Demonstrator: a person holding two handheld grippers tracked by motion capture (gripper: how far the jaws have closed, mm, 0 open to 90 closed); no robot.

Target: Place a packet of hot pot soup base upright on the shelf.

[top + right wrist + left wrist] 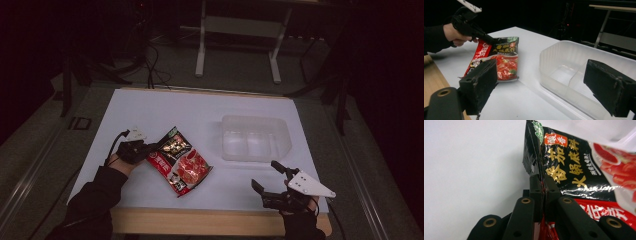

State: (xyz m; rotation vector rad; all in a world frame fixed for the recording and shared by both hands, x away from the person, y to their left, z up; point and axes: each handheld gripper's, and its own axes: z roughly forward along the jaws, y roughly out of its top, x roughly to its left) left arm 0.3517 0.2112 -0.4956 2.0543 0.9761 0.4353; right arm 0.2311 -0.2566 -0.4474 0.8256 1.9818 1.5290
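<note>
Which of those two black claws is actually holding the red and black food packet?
The left claw: it is pinched shut on the edge of the glossy red and black food packet. The right claw hangs open with nothing between its pads.

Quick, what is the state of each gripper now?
Left gripper: closed on the edge of the sauce packet.
Right gripper: open, holding nothing.

One packet (pixel 178 161), one clear tub (pixel 256 138), two hand-held grippers (pixel 151 148).
</note>
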